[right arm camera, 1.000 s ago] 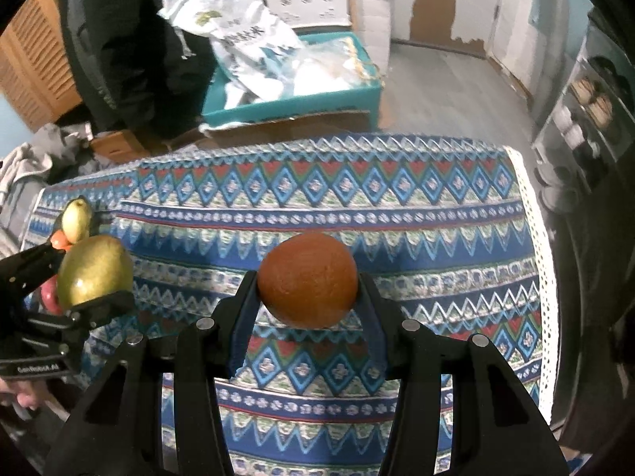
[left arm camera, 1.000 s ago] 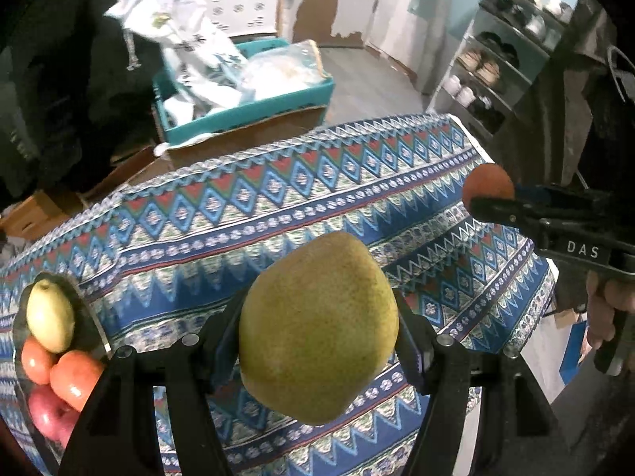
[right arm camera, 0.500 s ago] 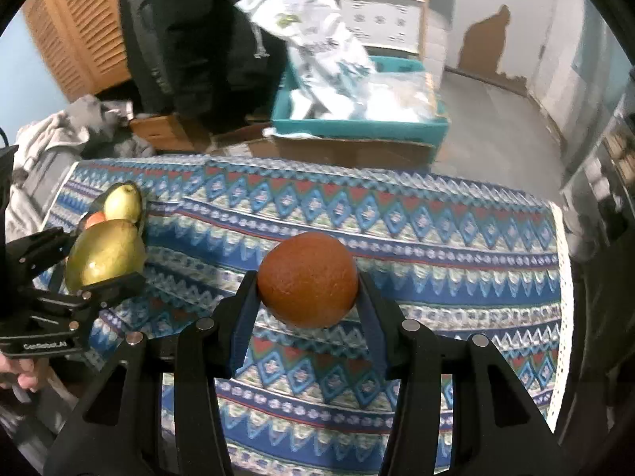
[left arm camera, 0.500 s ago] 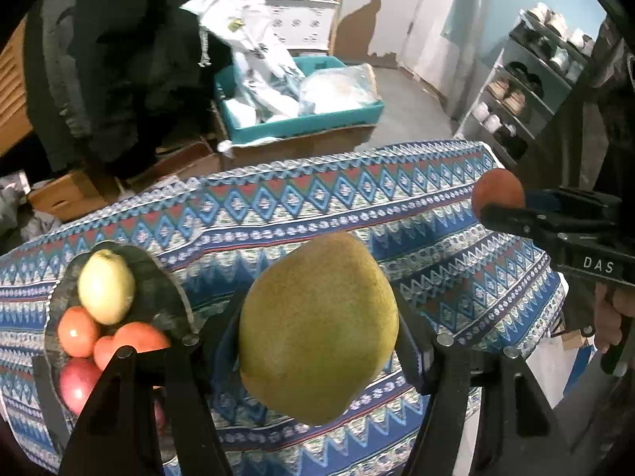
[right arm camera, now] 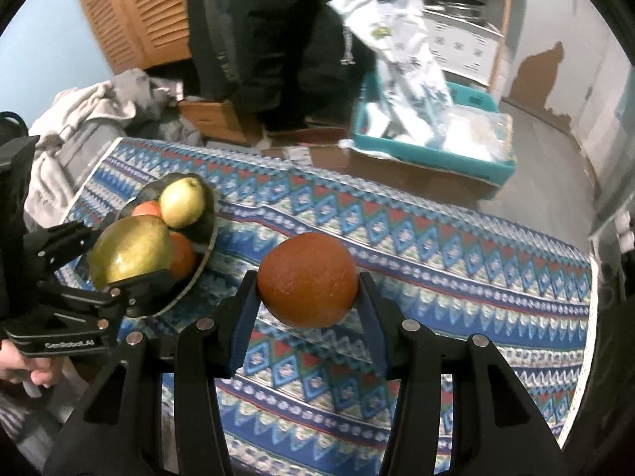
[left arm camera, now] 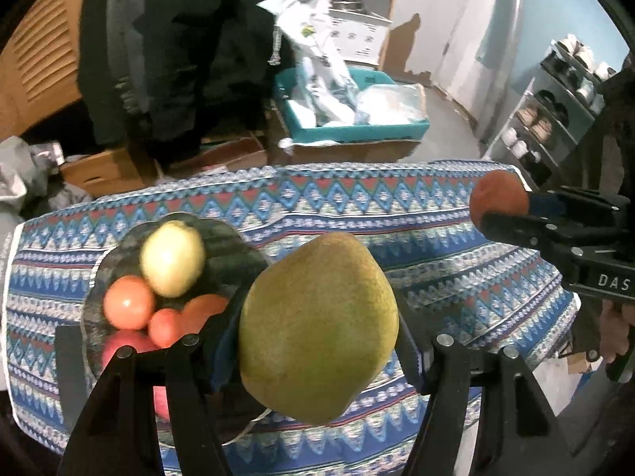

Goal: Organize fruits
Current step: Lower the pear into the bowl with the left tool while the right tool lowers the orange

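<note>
At about nine o'clock on the patterned tabletop (left arm camera: 416, 214) we see the dark plate (left arm camera: 234, 244) holding a pale yellow-green fruit (left arm camera: 172, 258) and several red-orange ones (left arm camera: 129, 301). Our left claw (left arm camera: 317, 337) grips a big green pear (left arm camera: 317, 329) held above the plate's near edge. At three o'clock, our right claw (right arm camera: 307, 289) clamps an orange (right arm camera: 307, 277) above the cloth.

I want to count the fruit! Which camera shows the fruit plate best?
The left wrist view: the plate faces it, showing several fruits, though slightly blurred. In the right wrist view, the plate is edge-on and partly behind the left gripper holding the pear.
</note>
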`<move>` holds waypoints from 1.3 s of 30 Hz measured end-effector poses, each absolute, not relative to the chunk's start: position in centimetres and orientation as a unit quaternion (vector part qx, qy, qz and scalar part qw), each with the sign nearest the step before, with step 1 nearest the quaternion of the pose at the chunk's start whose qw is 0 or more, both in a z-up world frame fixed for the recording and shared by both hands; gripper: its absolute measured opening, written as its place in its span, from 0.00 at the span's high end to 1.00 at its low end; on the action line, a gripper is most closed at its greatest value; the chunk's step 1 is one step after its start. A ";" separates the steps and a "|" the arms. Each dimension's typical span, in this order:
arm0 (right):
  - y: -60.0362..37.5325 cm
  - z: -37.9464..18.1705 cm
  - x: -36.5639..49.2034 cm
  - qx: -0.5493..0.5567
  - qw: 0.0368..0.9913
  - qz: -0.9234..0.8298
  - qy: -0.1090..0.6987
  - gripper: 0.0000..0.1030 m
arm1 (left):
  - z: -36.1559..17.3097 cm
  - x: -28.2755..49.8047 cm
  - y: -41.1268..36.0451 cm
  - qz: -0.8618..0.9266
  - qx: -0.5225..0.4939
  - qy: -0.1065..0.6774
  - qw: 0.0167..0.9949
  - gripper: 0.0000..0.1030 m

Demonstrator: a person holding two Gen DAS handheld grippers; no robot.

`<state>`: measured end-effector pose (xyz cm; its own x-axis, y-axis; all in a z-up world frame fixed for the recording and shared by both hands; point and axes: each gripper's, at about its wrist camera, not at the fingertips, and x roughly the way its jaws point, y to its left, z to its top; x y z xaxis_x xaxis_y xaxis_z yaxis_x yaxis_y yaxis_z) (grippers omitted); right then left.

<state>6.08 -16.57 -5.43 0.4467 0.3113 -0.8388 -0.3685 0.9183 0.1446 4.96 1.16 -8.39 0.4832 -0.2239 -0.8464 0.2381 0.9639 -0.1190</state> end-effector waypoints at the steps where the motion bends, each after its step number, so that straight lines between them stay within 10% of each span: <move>1: -15.8 -5.5 6.2 -0.031 0.848 0.205 0.488 0.53 | -8.4 4.9 1.7 -0.130 0.007 0.490 0.862 0.33; 39: 0.0 -12.6 12.1 -0.003 0.771 0.283 0.571 0.53 | -15.2 7.9 15.0 -0.035 -0.111 0.553 0.825 0.33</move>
